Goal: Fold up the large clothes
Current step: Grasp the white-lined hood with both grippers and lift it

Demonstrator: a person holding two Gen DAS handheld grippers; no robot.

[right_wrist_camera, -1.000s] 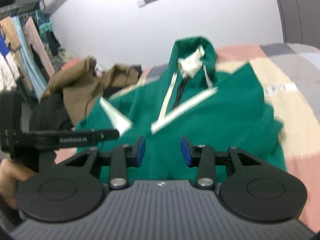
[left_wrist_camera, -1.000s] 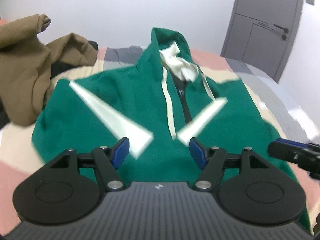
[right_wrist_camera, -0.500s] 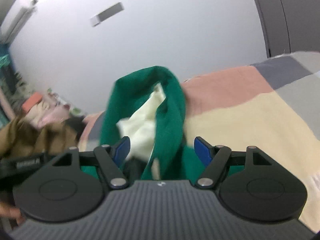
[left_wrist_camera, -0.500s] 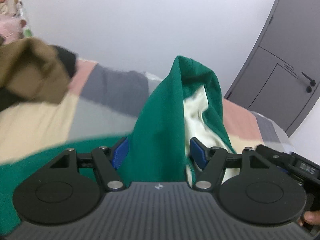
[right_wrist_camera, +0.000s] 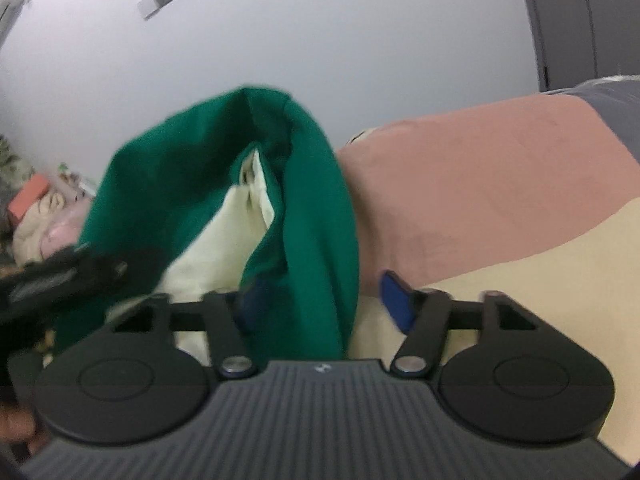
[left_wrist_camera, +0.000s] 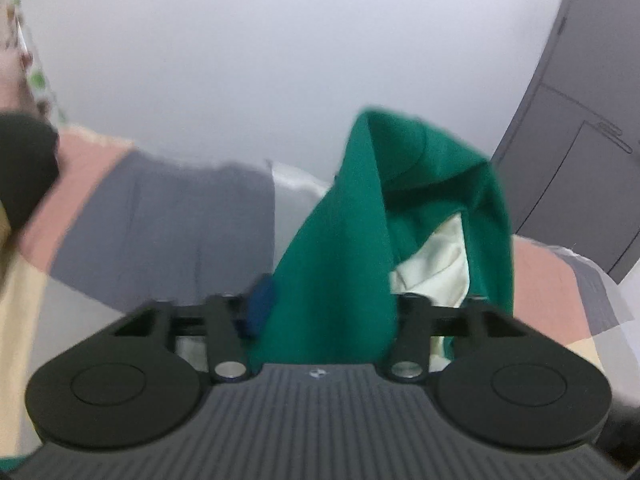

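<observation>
Left wrist view: the left gripper has its jaws spread wide, with the left edge of the green hoodie's hood lying between them; the left blue pad sits just beside the fabric, while the right pad is hidden behind it, so contact on that side cannot be confirmed and no clamping is visible. The hood stands up from the patchwork bedspread (grey, pink and cream panels), and its cream lining shows inside the opening. A grey door is at the right against a white wall. Right wrist view: the right gripper is also wide open; the right edge of the hood fills the left part of the gap and covers most of the left pad, while the right blue pad stands apart from the cloth with cream bedspread behind it. The cream lining is visible inside the hood. The left gripper's black body enters from the left edge, blurred, near the hood's other side.
</observation>
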